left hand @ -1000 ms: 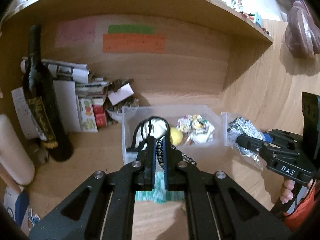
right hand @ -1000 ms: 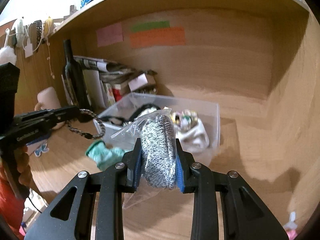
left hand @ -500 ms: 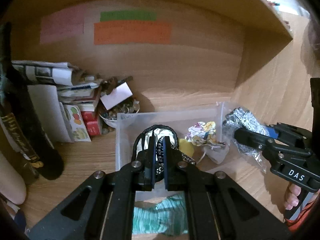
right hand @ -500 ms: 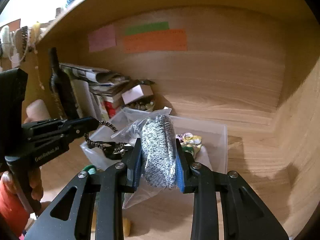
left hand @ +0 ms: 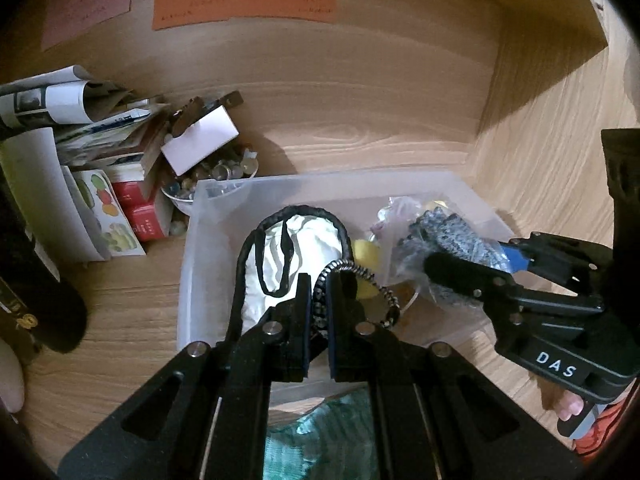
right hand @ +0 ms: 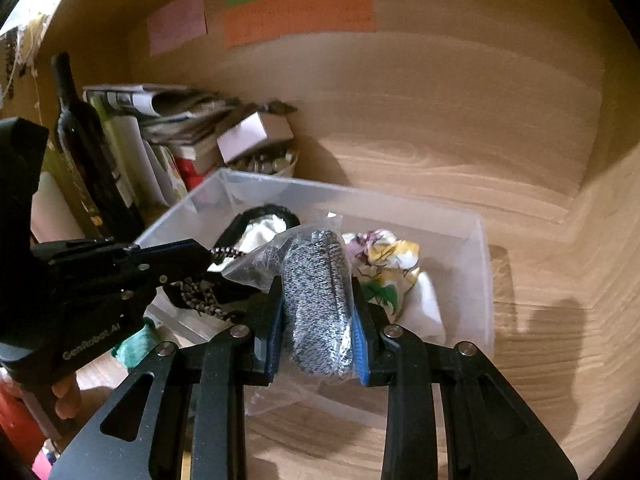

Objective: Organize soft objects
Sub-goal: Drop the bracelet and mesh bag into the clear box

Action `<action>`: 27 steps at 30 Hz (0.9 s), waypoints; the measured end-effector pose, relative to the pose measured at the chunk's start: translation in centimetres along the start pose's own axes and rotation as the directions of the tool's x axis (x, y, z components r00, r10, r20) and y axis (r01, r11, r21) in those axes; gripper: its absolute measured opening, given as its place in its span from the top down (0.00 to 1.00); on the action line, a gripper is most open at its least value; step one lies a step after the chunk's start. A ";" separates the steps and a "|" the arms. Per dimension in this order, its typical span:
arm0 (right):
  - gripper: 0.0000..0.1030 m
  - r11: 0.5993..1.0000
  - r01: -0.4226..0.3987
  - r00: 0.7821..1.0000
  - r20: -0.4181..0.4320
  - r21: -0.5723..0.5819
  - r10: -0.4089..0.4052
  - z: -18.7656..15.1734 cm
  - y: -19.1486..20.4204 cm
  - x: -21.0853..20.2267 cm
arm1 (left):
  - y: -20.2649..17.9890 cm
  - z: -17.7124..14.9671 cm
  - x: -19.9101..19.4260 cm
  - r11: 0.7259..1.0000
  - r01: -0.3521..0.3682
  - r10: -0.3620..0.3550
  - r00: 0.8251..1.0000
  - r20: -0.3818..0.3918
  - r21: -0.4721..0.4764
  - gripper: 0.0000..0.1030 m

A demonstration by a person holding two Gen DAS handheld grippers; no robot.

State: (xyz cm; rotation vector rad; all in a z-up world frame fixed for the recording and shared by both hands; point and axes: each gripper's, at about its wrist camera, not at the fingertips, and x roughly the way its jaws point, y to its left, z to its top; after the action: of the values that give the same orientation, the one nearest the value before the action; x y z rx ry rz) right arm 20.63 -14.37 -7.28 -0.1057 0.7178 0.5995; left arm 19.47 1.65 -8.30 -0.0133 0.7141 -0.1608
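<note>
- We held the cord [left hand: 320,300], a black-and-white braided loop, pinched tight in the left gripper [left hand: 319,312]; its free end hung over the near side of the bin [left hand: 188,264], above the white cloth [left hand: 304,248].
- We held the bagged knit [right hand: 316,300], a grey speckled roll in a clear plastic bag, squeezed between the blue pads [right hand: 360,336] of the right gripper [right hand: 318,332], over the middle of the bin.
- In the bin lay the white cloth edged with a black strap [left hand: 248,256], a yellow lump [left hand: 366,256] and a floral bundle [right hand: 384,260] at the right.
- A green knit piece [left hand: 332,440] lay on the desk [left hand: 120,320] just near of the bin, still outside it.
- Left of the bin stood a bottle [right hand: 84,152], a stack of papers [left hand: 80,120], boxes and a bowl of caps [left hand: 216,176]; the wooden back wall lay beyond.
- We judged both loads ready to drop.
- The cord could snag on the black strap or trail over the near wall if we let go too close to the edge.
- The bag's loose flap could catch on the pads as they parted, dragging the roll back out.
- The two grippers sat close together over the bin, so a careless sideways move could knock them together or tangle the cord in the bag.
</note>
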 end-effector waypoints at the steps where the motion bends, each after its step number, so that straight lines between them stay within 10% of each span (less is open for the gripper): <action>1: 0.74 1.000 0.003 1.000 -0.004 0.001 -0.003 -0.1 0.0 0.2 | 0.1 0.0 0.1 1.000 0.001 -0.001 1.000 -0.003 0.001 0.95; 11: 0.70 1.000 0.028 1.000 -0.013 0.010 -0.028 -0.4 -0.3 0.8 | 0.0 -0.3 -0.7 0.998 0.055 -0.055 0.998 -0.030 -0.004 0.92; 14: 0.53 0.999 0.048 0.999 0.004 -0.001 -0.048 -0.4 0.1 0.1 | 0.0 -0.5 -1.9 0.999 0.051 -0.051 0.999 -0.010 0.001 0.88; 27: 0.20 0.999 0.036 0.992 0.125 -0.014 -0.034 -1.1 1.8 -6.2 | 0.4 -1.3 -8.2 1.000 -0.013 0.013 0.991 0.136 0.001 0.21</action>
State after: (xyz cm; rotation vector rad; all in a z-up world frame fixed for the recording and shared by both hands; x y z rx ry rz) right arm 15.32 -16.18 -3.96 -0.0952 0.5889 0.5738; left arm 12.56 3.30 -4.00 -0.0181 0.5775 -0.1466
